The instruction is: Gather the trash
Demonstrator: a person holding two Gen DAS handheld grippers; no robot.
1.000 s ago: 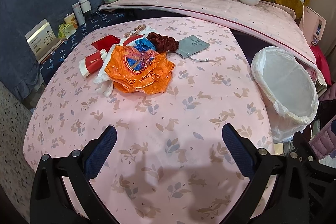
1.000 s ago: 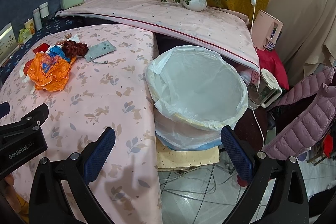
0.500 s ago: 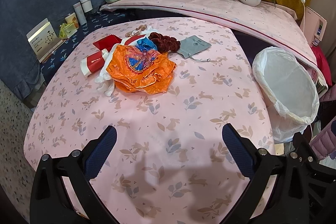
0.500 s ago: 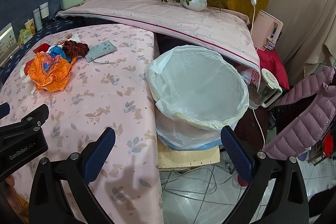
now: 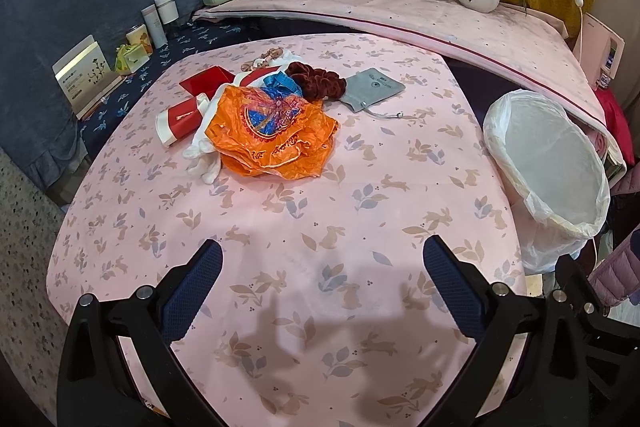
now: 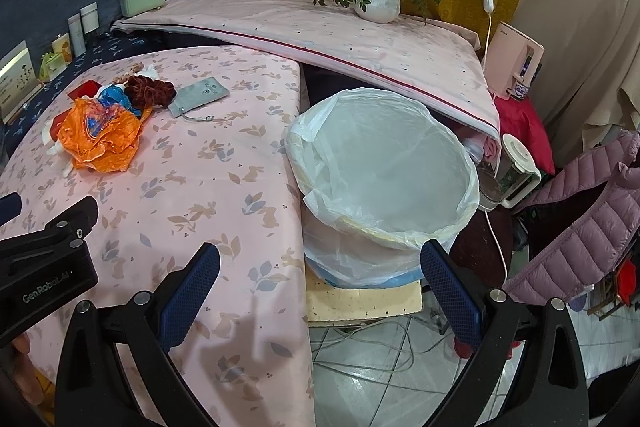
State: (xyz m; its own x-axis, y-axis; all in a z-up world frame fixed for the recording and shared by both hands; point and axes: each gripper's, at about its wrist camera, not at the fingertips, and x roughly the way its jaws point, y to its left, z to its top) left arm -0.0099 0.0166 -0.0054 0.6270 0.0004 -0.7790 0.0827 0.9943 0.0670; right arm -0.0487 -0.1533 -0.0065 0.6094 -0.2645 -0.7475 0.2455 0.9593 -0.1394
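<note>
Very little has changed over the last second — both views have crept only slightly, so the heap of rubbish sits a touch lower and nearer in the left camera than it did, and nothing on the table has been touched. The approach has barely begun.

The left gripper (image 5: 322, 285) hangs over the near part of the pink rabbit-print tablecloth (image 5: 288, 227), jaws spread wide with nothing between them. The right gripper (image 6: 318, 289) is likewise wide apart and empty, poised at the table's right edge with the bin in front of it.

The trash lies in one cluster on the far left of the table, well apart from both grippers: a crumpled orange plastic bag (image 5: 272, 131) on top, a blue wrapper (image 5: 280, 85) tucked behind it, white crumpled paper (image 5: 202, 157) poking out at its near left, and a red-and-white packet (image 5: 180, 117) with a red card (image 5: 206, 83) beside it. Just right of the heap rest a dark red scrunchie (image 5: 316, 81) and a grey drawstring pouch (image 5: 374, 89) — these look like belongings, not rubbish, though that is my guess.

The white-lined trash bin (image 6: 472, 187) stands open and apparently empty, off the table's right side. So the task is at its start: I judge the left gripper must travel to the orange bag first.
</note>
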